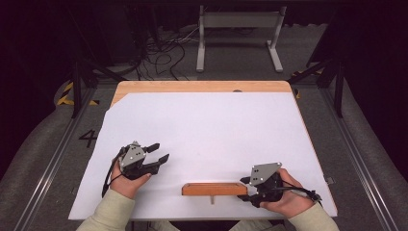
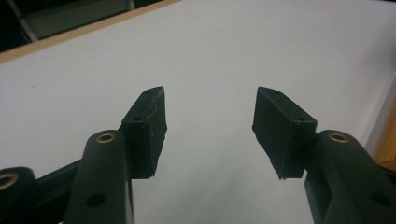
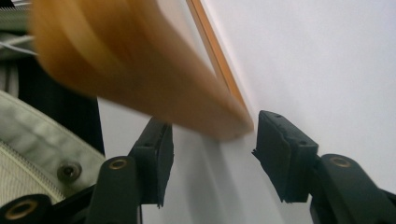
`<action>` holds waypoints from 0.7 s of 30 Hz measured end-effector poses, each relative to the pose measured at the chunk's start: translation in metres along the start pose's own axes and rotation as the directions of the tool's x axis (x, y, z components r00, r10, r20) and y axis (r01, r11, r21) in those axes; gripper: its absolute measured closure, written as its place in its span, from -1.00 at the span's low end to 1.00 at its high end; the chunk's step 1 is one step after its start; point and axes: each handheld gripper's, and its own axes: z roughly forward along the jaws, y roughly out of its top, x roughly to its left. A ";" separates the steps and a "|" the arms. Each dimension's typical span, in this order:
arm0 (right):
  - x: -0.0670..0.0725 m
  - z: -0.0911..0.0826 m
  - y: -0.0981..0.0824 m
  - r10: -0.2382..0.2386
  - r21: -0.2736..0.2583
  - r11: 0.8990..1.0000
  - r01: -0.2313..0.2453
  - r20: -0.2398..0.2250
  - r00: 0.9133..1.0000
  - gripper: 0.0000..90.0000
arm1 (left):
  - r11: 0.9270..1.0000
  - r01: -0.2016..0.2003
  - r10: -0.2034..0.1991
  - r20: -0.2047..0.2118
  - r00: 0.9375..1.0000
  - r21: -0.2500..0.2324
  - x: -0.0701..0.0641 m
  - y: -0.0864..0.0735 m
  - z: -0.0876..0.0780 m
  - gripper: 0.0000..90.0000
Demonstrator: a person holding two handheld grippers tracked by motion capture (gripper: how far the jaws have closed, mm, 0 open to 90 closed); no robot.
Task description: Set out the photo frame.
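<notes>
Wooden block (image 1: pixel 214 188) lies flat, long axis left-right along table's near edge. Right gripper (image 1: pixel 246 188) jaws released around its right end; left gripper (image 1: pixel 160 154) open, empty.

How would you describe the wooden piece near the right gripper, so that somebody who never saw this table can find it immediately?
Start from the large white sheet that covers the wooden table. Go to its near edge, a little right of the middle, just left of the right gripper. There lies a long, low orange-brown wooden block, the one loose thing on the sheet.
</notes>
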 end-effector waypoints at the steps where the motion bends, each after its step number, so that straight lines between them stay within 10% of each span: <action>1: 0.000 0.000 -0.002 0.010 0.015 1.000 -0.010 -0.003 1.000 0.20 | 1.000 0.008 -0.008 0.001 1.000 -0.001 0.001 0.000 0.000 -0.06; 11: 0.006 0.007 -0.004 0.020 0.063 0.998 -0.015 -0.084 0.996 0.92 | 0.999 0.044 -0.043 -0.012 0.999 0.010 0.005 -0.001 0.001 -0.28; 21: -0.001 0.020 -0.007 0.091 0.016 0.996 -0.090 -0.088 0.992 1.00 | 0.995 0.087 -0.086 -0.011 0.996 0.048 0.005 -0.003 0.003 -0.50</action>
